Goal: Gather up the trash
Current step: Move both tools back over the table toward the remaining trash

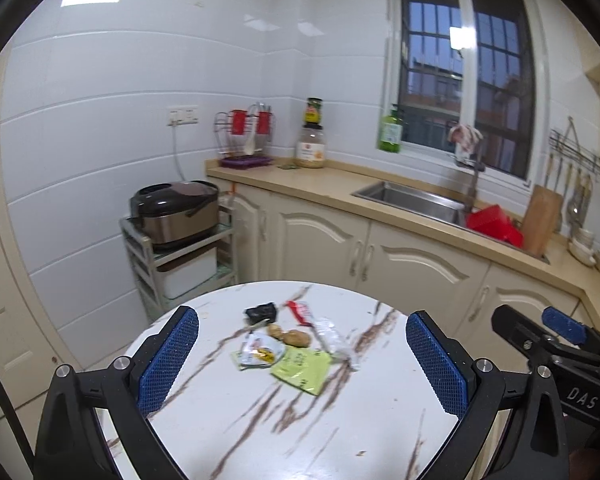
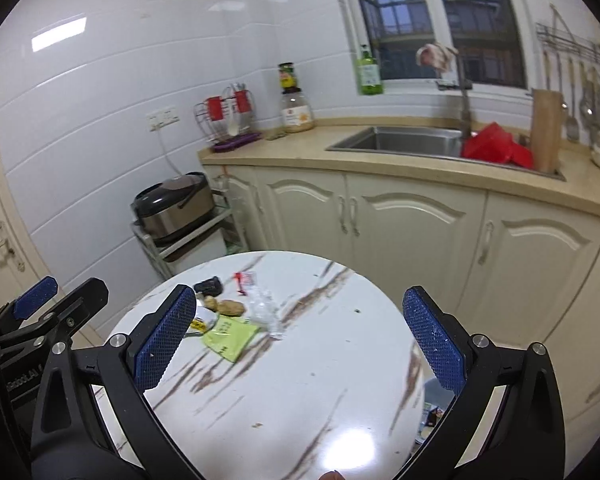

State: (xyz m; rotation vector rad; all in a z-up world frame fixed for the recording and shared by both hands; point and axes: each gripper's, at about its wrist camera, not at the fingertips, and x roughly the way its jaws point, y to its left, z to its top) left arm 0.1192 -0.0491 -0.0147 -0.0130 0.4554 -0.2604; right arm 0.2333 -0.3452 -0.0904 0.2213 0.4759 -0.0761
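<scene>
With both claws, left claw [image 1: 302,360] and right claw [image 2: 300,334], wide and empty, we should lower onto the green packet [image 1: 302,368] first.

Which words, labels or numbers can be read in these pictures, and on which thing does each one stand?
"DAS": on the black body of the right claw, seen from the left wrist.
Partly cut white lettering on the left claw: unclear.
Green packet: print too blurred.
Yellow-white packet: unreadable.
Jar and green bottle labels: too small.
</scene>
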